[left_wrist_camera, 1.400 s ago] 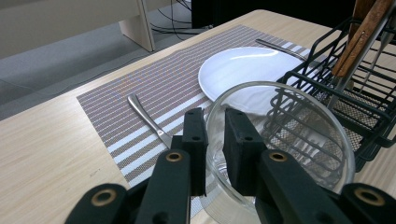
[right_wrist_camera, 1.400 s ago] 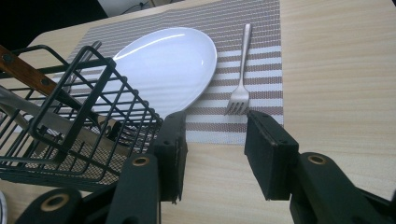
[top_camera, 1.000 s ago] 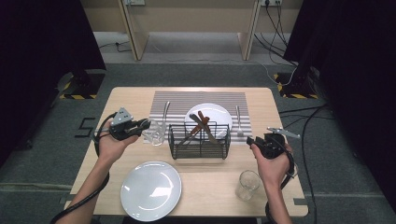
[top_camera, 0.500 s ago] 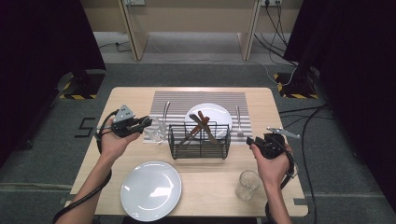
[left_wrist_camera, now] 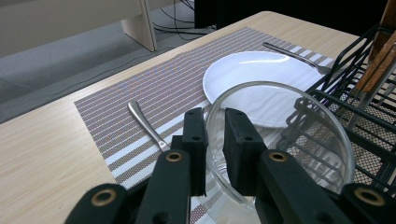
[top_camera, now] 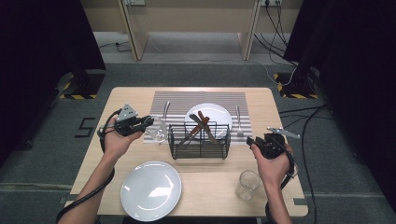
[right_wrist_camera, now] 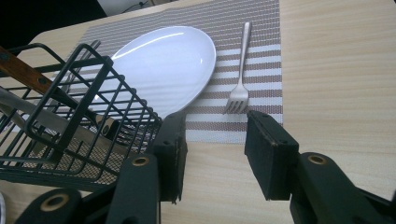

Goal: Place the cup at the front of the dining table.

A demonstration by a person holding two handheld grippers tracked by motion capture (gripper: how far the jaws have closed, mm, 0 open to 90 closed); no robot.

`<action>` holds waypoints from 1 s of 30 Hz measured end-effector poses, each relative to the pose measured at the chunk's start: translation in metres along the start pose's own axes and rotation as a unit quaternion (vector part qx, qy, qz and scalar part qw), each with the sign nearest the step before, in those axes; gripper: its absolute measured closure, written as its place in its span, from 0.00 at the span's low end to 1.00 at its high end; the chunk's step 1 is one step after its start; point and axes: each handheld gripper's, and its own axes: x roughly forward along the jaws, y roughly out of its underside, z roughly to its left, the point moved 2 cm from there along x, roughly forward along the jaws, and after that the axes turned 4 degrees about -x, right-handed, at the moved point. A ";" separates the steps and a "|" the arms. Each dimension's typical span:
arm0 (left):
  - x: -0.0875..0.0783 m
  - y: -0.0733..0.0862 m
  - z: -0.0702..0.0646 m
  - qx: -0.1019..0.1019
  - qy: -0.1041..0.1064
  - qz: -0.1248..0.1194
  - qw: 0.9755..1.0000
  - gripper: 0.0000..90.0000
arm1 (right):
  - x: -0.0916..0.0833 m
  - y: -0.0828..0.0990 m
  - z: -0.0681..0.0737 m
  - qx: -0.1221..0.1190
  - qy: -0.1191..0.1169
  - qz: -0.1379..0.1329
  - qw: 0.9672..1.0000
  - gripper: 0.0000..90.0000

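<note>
Left of centre in the high view, your left gripper (top_camera: 148, 122) has a clear glass (top_camera: 159, 130) by the rim — it sits at the left edge of the striped mat (top_camera: 205, 96), just beside the wire rack (top_camera: 200, 141). Seen from the left gripper view, the jaws pinch the wall of the glass (left_wrist_camera: 280, 140), one pad inside, one outside, nearly pressed together on the thin wall.

Handling, as a judgement: light, rigid, smooth — likely slippery under the pads, and brittle at the lip. A rim pinch lets it swing, so keep it upright and move slowly; knocking it against the rack is the risk. Don't squeeze harder than needed.

Right of centre in the high view, your right gripper (top_camera: 254, 141) hovers with its jaws spread and nothing between them. In its own view a fork (right_wrist_camera: 240, 77) lies beyond the jaws on the mat, beside the white plate (right_wrist_camera: 163, 60).

Lower right, a second glass (top_camera: 247, 185) stands on the bare table (top_camera: 280, 112); lower left, another plate (top_camera: 150, 190).
</note>
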 end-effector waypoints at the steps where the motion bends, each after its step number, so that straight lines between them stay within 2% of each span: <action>1: 0.000 0.000 0.000 0.000 0.000 0.000 1.000 0.88 | 0.000 0.000 0.000 0.000 0.000 0.000 1.000 0.65; 30: 0.013 0.000 0.002 -0.001 -0.004 -0.001 1.000 0.88 | -0.001 -0.001 -0.001 0.001 0.000 -0.003 1.000 0.65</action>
